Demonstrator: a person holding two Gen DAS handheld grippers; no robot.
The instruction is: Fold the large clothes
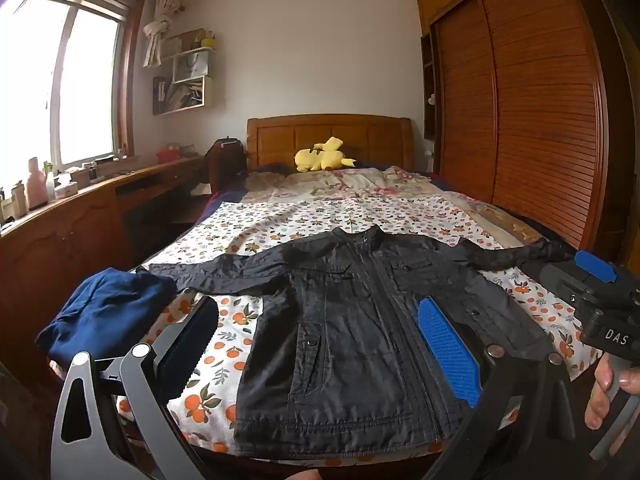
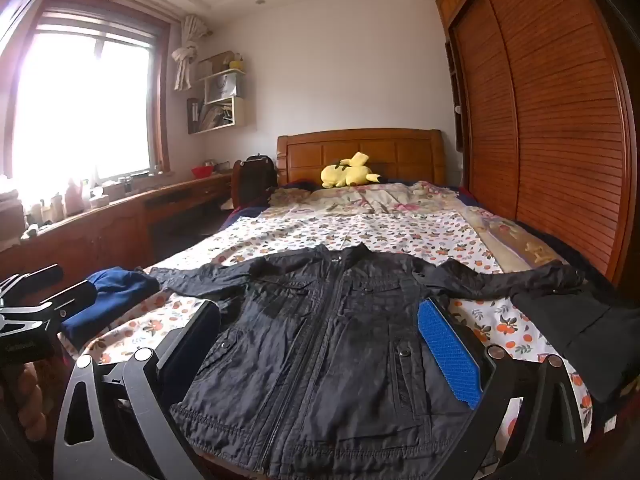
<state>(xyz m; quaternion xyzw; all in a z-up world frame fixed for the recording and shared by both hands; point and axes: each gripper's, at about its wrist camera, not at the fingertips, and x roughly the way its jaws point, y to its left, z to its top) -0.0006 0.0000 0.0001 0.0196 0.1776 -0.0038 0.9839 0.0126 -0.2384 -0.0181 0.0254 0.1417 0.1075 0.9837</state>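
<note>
The left gripper [image 1: 316, 340] hovers above the foot of the bed [image 1: 280, 216] with its two fingers spread as wide as they go, holding nothing and touching nothing. The right gripper [image 2: 320, 340] is spread just as wide and is also empty.

Between and beyond the fingers of both lies the black jacket [image 1: 352, 320], flat on the flowered sheet [image 1: 224, 360], front up, zipped, collar toward the headboard [image 1: 328, 136] and both sleeves stretched out sideways.

A blue garment [image 1: 108, 316] sits bunched at the jacket's left sleeve end, at the edge of the bed. In the right wrist view a dark cloth [image 2: 592, 332] lies at the right sleeve end; what it is cannot be made out.

In the left wrist view the right gripper shows at the right border, cut off, with a hand [image 1: 608, 384] on its handle. The jacket's bottom hem is partly hidden behind the gripper frames. A yellow plush toy [image 1: 322, 156] rests by the headboard.
</note>
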